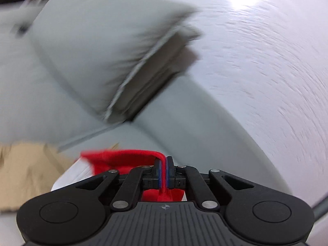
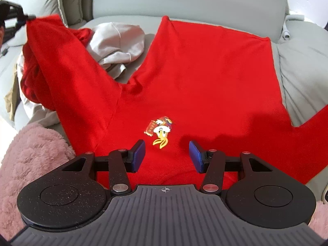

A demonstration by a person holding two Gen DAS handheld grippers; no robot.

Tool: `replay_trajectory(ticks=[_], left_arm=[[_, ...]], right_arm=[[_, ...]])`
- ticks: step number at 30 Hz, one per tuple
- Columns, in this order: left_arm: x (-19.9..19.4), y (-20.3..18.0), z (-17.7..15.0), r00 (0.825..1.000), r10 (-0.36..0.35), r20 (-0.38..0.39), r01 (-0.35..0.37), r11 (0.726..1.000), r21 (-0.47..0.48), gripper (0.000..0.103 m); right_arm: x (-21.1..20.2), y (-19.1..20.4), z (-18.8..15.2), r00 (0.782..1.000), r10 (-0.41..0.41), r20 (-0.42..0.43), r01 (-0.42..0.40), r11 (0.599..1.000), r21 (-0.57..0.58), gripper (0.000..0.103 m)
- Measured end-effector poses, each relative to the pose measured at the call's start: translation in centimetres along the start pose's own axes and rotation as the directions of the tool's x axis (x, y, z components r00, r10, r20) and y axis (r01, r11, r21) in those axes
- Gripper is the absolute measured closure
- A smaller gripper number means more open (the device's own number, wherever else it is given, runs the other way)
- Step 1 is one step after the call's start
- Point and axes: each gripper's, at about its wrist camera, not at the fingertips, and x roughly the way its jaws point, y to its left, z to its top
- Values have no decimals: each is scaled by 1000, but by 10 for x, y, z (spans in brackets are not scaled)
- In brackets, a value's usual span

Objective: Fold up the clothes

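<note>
A red sweatshirt (image 2: 194, 71) with a small cartoon duck print (image 2: 161, 132) lies spread on a grey sofa seat (image 2: 303, 65). My left gripper (image 1: 164, 171) is shut on the red cuff (image 1: 127, 157) of one sleeve; the right wrist view shows that gripper (image 2: 28, 17) at the far left holding the sleeve (image 2: 61, 65) lifted. My right gripper (image 2: 167, 155) is open and empty, hovering just above the chest of the sweatshirt near the duck print.
A crumpled beige garment (image 2: 116, 43) and more clothes lie behind the lifted sleeve. A pink fluffy blanket (image 2: 30, 153) covers the front left. Grey sofa cushions (image 1: 98, 47) and a white wall (image 1: 266, 61) fill the blurred left wrist view.
</note>
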Motion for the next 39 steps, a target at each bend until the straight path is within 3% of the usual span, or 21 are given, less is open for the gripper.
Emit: replay_trajectory(ticks=[2,4,8,11,15,19,22,25,27,29,31,33,34,35,37,39], left_arm=[[-20,-40,-11,999,-49,12,46,985,167,102],[-33,-68,-27,997,-83,-4,81,959,272,102],[-62,-129,-96,988,-127,-83,151,878,454,102],[-72,-157,-142,985,-117,-125,166,831,530,102],[-75,-206,-231,978,-71,-194,183,736,652,102],[-78,-240,-291,964,-68,-259,239,656,716,102],[-87,-275,-333,953,-89,-291,289,563,774,102],[-86,-303,-362,944,-89,-318,317,516,796,101],[-81,-312,-376,933,-74,-352,342,490,802,97],[-74,-315,-392,917,-42,-396,368,468,804,86],[-73,-311,-400,900,-14,-436,391,471,791,77],[-76,-305,-402,886,-4,-463,408,480,777,57],[-80,-301,-398,880,-10,-475,419,488,766,55],[-84,-298,-396,878,-15,-478,424,489,763,53],[-90,-292,-388,870,-20,-492,438,487,755,40],[-97,-283,-379,856,-28,-517,463,485,741,37]], right_arm=[[-3,-9,-4,1000,6,11,-6,1000,27,50],[-4,-23,-8,1000,10,15,-11,997,70,50],[-4,-57,-20,1000,9,18,-12,985,170,50],[-5,-88,-31,1000,2,20,-7,968,249,50],[-5,-134,-45,1000,-2,30,-9,937,349,50],[-7,-171,-53,997,-4,75,-25,922,386,50],[-11,-197,-58,994,-3,112,-42,916,398,49],[-16,-222,-70,990,-13,139,-46,910,412,49],[-16,-235,-79,990,-7,144,-57,897,437,49],[-11,-248,-90,991,21,132,-86,855,511,49],[-8,-257,-95,991,36,130,-103,828,551,50],[-8,-265,-100,988,51,147,-128,797,591,50],[-8,-266,-101,986,55,155,-138,791,597,50],[-8,-265,-100,986,55,156,-138,792,595,50],[-7,-262,-99,986,54,158,-138,795,591,49],[-5,-257,-96,988,46,149,-125,806,578,49]])
